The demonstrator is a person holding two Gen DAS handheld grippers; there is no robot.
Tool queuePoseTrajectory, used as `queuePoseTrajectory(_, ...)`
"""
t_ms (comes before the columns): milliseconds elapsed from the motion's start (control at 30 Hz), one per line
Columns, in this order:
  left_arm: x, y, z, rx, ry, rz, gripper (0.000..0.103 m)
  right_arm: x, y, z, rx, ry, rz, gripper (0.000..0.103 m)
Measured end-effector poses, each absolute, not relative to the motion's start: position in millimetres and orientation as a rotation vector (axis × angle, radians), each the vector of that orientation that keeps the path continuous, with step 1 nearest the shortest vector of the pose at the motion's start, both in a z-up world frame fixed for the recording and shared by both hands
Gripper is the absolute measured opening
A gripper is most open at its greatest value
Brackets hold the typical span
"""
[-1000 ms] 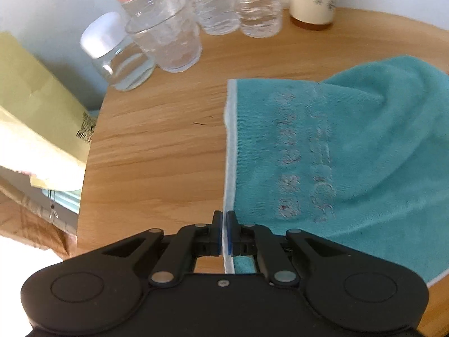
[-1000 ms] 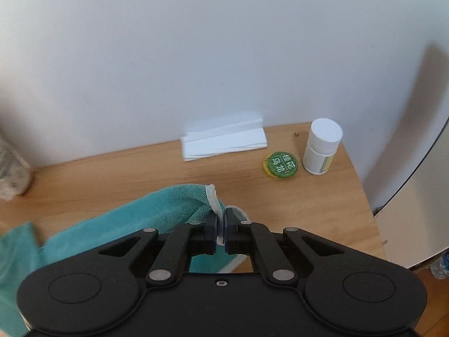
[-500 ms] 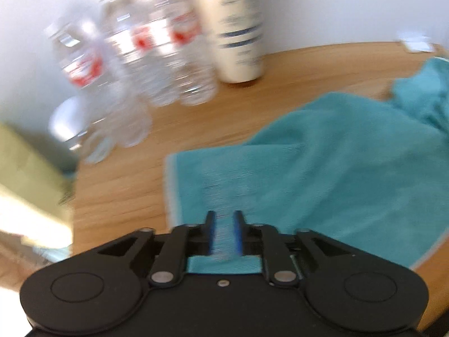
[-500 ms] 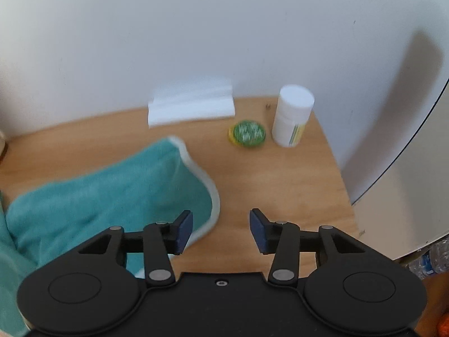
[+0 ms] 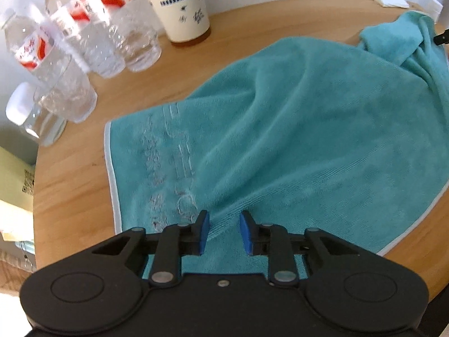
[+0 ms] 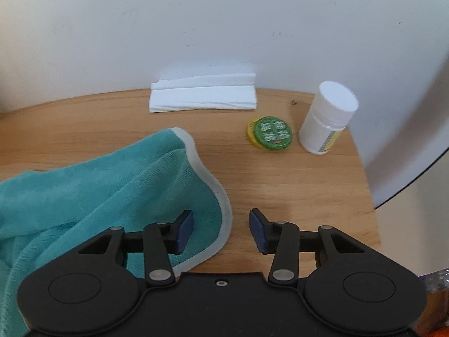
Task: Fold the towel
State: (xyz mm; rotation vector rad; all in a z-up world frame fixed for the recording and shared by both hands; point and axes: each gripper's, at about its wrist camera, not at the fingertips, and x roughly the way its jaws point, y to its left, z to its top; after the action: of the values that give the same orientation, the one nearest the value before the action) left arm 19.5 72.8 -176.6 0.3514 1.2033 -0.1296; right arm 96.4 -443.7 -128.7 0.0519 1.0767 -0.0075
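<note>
Both the left gripper (image 5: pixel 222 231) and the right gripper (image 6: pixel 221 231) hang open and empty over the rumpled towel (image 5: pixel 294 129) on the table (image 5: pixel 73 185), and a careless pull could knock the bottles (image 5: pixel 92 36) at 11 o'clock.

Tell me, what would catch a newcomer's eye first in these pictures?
The big teal towel, lying rumpled across the round wooden table, with the left gripper and the right gripper both open above it. Next, the cluster of clear water bottles and a tall cream cup at the table's far left. On the right side stand a white pill bottle, a green round tin and folded white tissues.
</note>
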Motion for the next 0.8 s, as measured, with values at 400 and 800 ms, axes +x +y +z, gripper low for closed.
queuePoseTrajectory(400, 21, 74, -178, 0.361, 1.219, -0.127, 0.022, 37, -470, -93, 0.177, 1.105, -0.097, 0.005)
queuePoseTrajectory(800, 20, 70, -177, 0.387, 1.218, -0.202, 0.022, -83, -469, -99, 0.175, 1.239, -0.284, 0.005)
